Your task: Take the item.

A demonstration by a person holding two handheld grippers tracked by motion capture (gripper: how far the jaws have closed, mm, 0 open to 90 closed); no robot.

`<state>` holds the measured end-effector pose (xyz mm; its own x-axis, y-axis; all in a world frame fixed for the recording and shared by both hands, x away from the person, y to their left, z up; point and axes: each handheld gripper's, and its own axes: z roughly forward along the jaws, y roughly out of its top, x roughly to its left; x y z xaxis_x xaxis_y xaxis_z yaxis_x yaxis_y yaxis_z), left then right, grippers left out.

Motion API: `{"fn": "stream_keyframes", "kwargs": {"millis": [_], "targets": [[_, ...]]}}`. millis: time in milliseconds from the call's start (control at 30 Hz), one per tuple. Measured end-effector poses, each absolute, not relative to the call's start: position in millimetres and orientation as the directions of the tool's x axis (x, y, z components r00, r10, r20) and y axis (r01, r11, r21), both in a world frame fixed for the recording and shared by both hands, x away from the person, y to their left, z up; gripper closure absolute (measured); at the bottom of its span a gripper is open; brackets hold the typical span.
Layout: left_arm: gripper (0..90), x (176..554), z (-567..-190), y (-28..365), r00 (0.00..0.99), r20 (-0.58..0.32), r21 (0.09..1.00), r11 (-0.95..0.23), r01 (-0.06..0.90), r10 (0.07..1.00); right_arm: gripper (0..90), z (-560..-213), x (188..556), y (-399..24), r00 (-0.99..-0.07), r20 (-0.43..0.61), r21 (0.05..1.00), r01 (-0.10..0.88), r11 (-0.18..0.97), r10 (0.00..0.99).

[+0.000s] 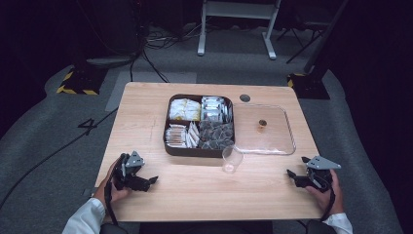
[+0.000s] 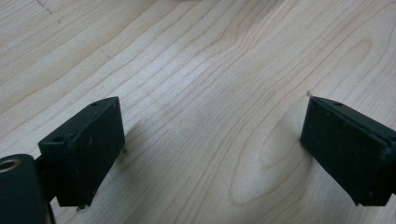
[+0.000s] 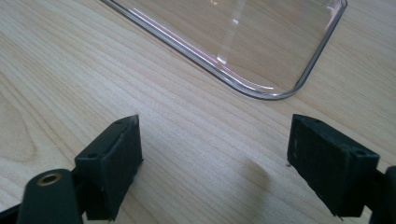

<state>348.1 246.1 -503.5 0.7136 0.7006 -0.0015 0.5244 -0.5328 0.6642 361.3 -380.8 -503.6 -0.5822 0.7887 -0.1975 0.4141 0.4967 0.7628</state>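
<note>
Hands rest low on the pale wooden table [image 1: 146, 105], one near each front corner. At the left, your left gripper [image 1: 152, 181] lies close to the wood with its black jaws pointing toward the table's middle; in the left gripper view the jaws stand wide apart with bare wood grain between them, so this tong is open and holds nothing. Moving right, the dark brown four-compartment tray [image 1: 166, 146] sits at the table's centre, with yellow-and-white packets in its far left section, white sachets in the near left one, silvery packets far right and dark pouches near right. Just in front of the tray's near right corner stands the clear plastic cup [image 1: 232, 159], tilted, roughly midway between your two grippers and well apart from both. Beside the tray on the right lies the clear rectangular lid [image 1: 288, 127], touching or nearly touching the tray's edge, with a small brown object [image 1: 262, 123] on it. At the far right, your right gripper [image 1: 292, 175] is open too: the right gripper view shows its jaws spread over empty wood, with the clear lid's rounded corner [image 3: 280, 91] just beyond them.
</note>
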Motion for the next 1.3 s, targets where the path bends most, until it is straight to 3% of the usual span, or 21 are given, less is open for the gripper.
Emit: {"fn": "stream_keyframes", "kwargs": {"millis": [533, 1300], "targets": [[23.7, 353.6, -486.2, 259.2, 0.751, -0.031, 0.692, -0.529, 0.492, 0.66, 18.0, -503.6, 362.1, -381.2, -0.583, -0.192, 0.763, 0.417, 0.494, 0.789], [24.8, 384.1, -444.8, 260.5, 0.711, 0.048, 0.754, -0.493, 0.435, 0.702, 18.0, -503.6, 361.9, -381.1, -0.583, -0.194, 0.763, 0.416, 0.495, 0.789]]}}
